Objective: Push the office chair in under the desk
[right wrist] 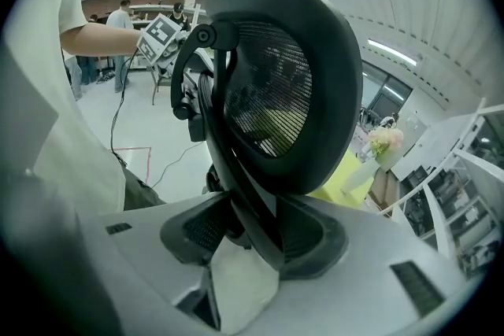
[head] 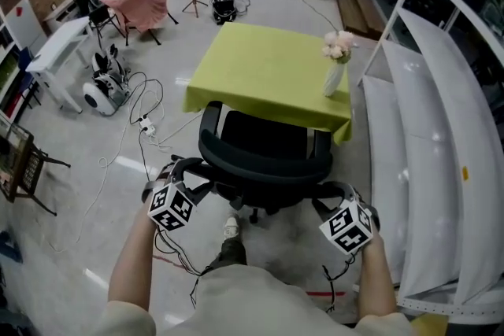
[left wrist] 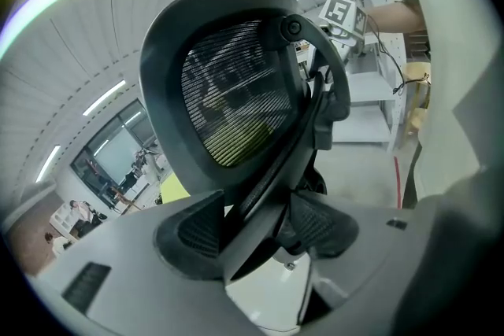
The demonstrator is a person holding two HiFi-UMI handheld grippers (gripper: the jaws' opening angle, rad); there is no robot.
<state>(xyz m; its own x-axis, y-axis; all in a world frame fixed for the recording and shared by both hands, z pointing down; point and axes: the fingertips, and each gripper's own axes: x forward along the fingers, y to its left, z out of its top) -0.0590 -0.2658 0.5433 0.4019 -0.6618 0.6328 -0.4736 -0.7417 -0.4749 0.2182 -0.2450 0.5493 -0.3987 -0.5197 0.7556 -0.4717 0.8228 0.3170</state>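
The black mesh-backed office chair (head: 264,157) stands with its seat partly under the desk (head: 260,67), which is covered by a yellow-green cloth. My left gripper (head: 183,171) is shut on the left side of the chair's back frame (left wrist: 272,169), and the frame runs down between its pads. At the right side of the back, my right gripper (head: 332,194) holds the frame (right wrist: 236,193) the same way. The mesh back (right wrist: 272,102) fills both gripper views.
A white vase of pale flowers (head: 335,67) stands at the desk's right corner. Curved white shelving (head: 441,130) runs close along the right. Cables (head: 146,126) and a white device (head: 102,90) lie on the floor at left, with a white table (head: 55,51) beyond.
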